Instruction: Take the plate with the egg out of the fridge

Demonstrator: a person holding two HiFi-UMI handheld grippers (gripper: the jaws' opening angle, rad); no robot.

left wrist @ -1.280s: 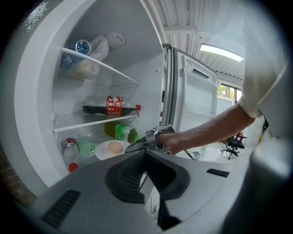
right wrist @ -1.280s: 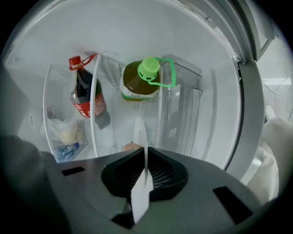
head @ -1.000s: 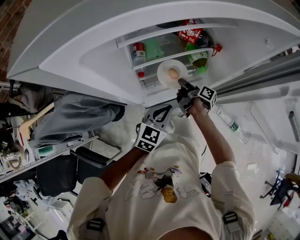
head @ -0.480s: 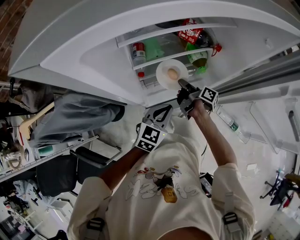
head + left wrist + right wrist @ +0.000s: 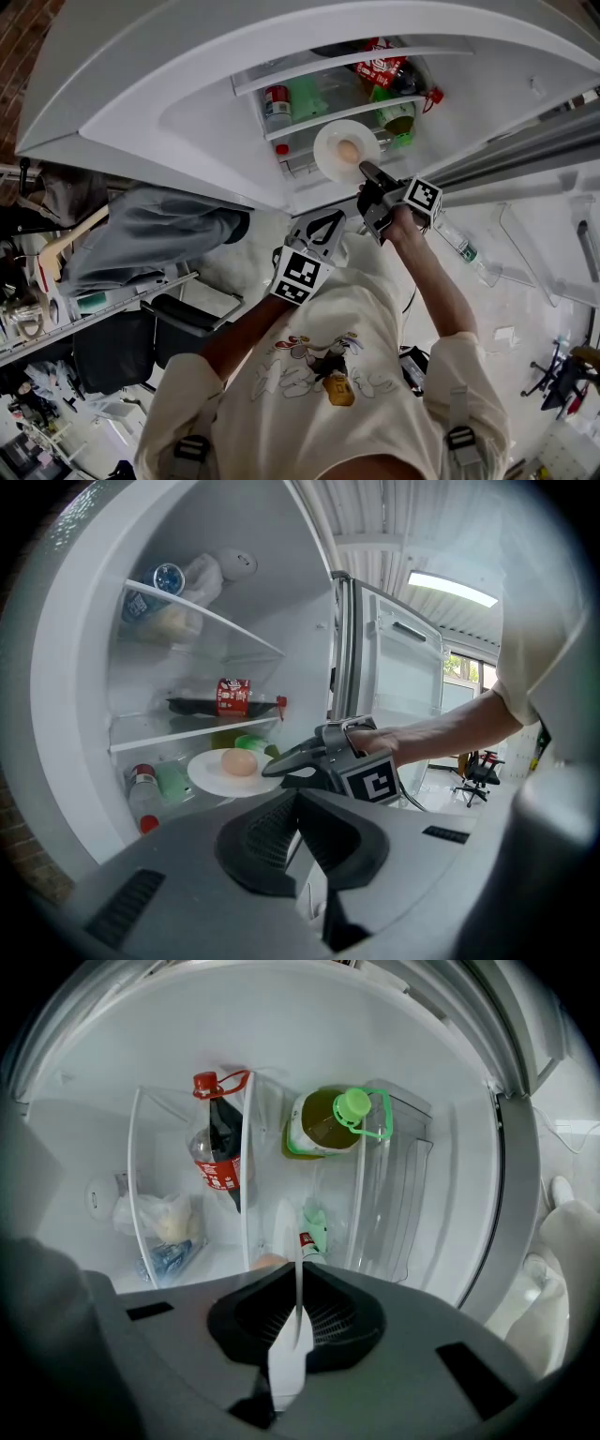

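White walls and clear shelves of the open fridge fill the scene, with a dark cola bottle with a red label lying on an upper shelf and a green-capped bottle of yellowish liquid beside it. The round white plate carrying the pale brown egg is in the grip of the right tool. Its jaws are closed on the plate's near rim, and the right gripper view shows that rim edge-on between the pads. The plate sits level at the front edge of the lower shelf, above a green can and a red-capped one, and appears lifted off the shelf, though contact underneath cannot be ruled out. The egg rests near the plate's middle. The left tool hangs back by the person's chest with its jaws drawn together on nothing. By this reading the grasp is made and the plate is partly out. What is left is to draw it clear of the fridge opening without tipping it, since the egg is loose and could roll.
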